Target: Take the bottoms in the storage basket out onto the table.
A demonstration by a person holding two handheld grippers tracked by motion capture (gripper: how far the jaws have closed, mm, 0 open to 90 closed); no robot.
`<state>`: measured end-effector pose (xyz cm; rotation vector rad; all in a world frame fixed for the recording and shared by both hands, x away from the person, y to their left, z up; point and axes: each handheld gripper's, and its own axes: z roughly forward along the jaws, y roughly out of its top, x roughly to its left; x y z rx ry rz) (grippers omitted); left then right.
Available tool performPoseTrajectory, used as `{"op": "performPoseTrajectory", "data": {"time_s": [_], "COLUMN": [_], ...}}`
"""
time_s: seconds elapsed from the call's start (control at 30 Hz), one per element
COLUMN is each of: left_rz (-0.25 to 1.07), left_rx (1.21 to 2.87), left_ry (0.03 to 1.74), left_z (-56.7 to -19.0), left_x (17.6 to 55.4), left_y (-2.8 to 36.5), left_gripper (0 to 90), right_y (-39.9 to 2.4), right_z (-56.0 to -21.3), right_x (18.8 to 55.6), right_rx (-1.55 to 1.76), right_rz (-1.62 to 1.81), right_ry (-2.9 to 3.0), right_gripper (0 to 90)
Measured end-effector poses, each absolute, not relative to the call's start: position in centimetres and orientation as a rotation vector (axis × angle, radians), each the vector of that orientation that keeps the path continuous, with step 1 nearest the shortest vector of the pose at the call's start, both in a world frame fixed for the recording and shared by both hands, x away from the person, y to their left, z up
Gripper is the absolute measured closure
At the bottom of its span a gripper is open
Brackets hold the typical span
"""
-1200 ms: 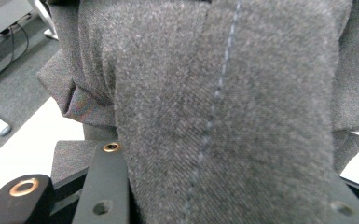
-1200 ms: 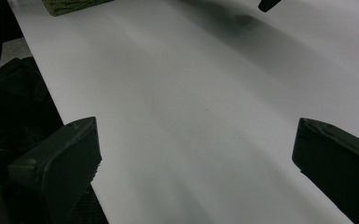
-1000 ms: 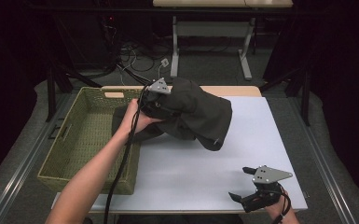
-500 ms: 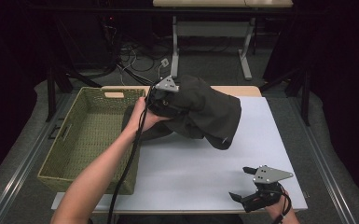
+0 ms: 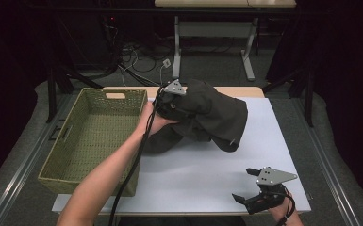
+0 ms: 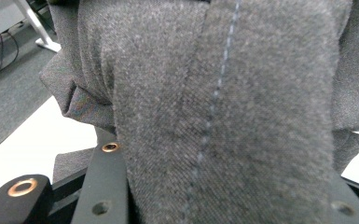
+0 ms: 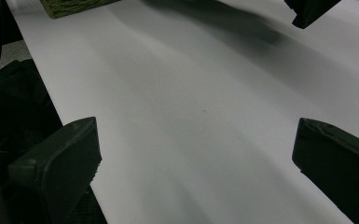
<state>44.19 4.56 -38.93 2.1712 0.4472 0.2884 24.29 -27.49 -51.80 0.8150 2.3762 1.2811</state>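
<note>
Left gripper [image 5: 172, 101] clamped on a fold of the dark grey garment [image 5: 207, 117], which hangs bunched from the jaws just right of the woven basket [image 5: 92, 136], lower hem trailing on the white table [image 5: 202, 174]; in the left gripper view the cloth [image 6: 224, 107] is pinched between both jaws, stitched seam running up the middle. Right gripper [image 5: 250, 186] rests at the table's near right corner, well apart from the basket, jaws spread wide with nothing between them. Risks, judged: grip is on one fold only, so the weight of the hanging cloth could pull it free in transit; the trailing hem could catch on the basket's right rim and drape over the edge instead of dropping in. Room: basket interior is bare, open table lies between basket and right gripper, basket sits close to the table's left edge
</note>
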Motion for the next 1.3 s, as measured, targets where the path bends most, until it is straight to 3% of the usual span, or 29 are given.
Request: {"op": "performPoseTrajectory", "data": {"time_s": [0.87, 1.17, 1.3], "left_rz": [0.265, 0.285, 0.274], "left_rx": [2.347, 2.422, 2.461], "left_ry": [0.522, 0.516, 0.493], "left_z": [-43.3, -44.5, -44.9], "left_x": [45.0, 44.6, 44.4], "left_y": [3.4, 2.3, 1.7], "left_gripper": [50.9, 46.0, 38.0], "right_y": [-27.4, -27.4, -27.4], "right_z": [-51.9, -51.9, -51.9], "right_x": [24.3, 24.3, 24.3], "right_rx": [0.811, 0.810, 0.812], "right_rz": [1.290, 1.291, 1.291], "right_ry": [2.375, 2.374, 2.377], "right_gripper": [0.7, 0.7, 0.7]}}
